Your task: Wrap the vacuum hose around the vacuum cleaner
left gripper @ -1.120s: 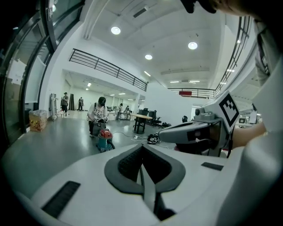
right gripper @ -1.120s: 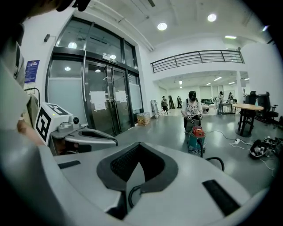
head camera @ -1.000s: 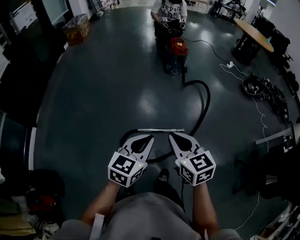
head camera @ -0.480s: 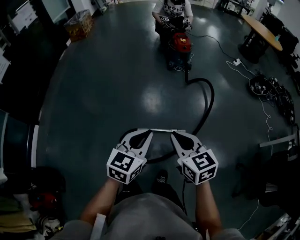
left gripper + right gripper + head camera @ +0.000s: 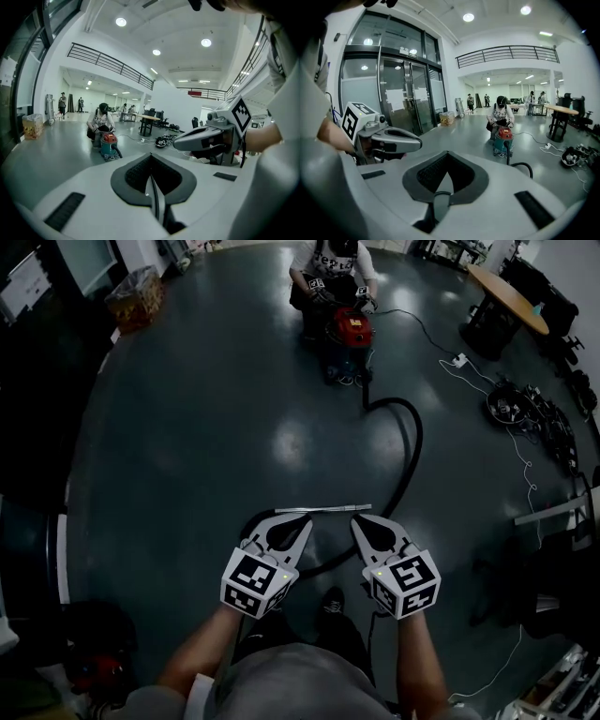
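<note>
Looking down across a broad, dark, glossy floor (image 5: 206,427), with a round wooden table (image 5: 511,298) at its far right edge. Crouching at the far end, a person (image 5: 330,261) in a patterned top, hands on the vacuum cleaner (image 5: 349,332): red lid, bluish drum, upright on the floor, well apart from both tools. Trailing from the front of that machine, the black vacuum hose (image 5: 415,442): lying loose on the floor, swinging out to the right in a wide arc, then curling back toward the near side and passing beneath the tools in the head view; wound around nothing. Lying level just past the jaw tips, a thin silvery tube (image 5: 323,509), resting on the floor across the hose's near loop. Held side by side above the floor, the left gripper (image 5: 307,519) and the right gripper (image 5: 357,519), bare forearms behind them, marker cubes toward the camera, noses aimed at the distant machine. Both clenched tight, jaw against jaw, grasping nothing. Small and pale near the table's foot, a power strip (image 5: 458,360).
</note>
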`<control>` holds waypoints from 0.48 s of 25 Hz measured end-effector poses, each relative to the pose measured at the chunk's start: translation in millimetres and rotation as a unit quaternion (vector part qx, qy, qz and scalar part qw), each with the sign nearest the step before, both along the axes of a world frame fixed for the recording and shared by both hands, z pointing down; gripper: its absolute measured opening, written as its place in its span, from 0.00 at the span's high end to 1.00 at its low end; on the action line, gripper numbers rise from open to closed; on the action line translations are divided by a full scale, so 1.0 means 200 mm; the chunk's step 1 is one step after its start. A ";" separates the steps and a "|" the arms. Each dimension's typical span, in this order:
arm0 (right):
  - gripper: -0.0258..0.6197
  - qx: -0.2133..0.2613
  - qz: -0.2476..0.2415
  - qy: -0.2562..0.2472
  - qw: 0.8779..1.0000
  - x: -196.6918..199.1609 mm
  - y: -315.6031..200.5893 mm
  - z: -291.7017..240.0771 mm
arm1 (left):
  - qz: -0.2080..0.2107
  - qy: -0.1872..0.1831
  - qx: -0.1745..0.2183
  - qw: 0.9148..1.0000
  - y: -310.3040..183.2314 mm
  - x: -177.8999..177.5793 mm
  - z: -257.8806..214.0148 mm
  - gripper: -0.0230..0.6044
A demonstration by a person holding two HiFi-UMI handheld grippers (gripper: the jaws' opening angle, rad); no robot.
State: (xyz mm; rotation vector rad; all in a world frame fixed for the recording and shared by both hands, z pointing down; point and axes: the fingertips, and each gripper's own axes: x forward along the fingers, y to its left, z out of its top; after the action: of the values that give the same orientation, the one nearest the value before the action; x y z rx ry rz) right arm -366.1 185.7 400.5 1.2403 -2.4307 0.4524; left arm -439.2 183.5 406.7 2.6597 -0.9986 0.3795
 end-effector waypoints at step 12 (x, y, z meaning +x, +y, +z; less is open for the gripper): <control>0.96 -0.090 -0.023 0.062 0.994 0.16 -0.17 0.73 | -0.015 -0.026 -0.074 0.997 -0.26 -0.01 0.71 0.95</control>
State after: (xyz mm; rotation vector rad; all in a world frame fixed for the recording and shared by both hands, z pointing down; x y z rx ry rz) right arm -333.4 150.9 545.8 1.1000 -2.2543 0.5516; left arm -441.3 132.3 549.7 2.5123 -0.9839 0.4985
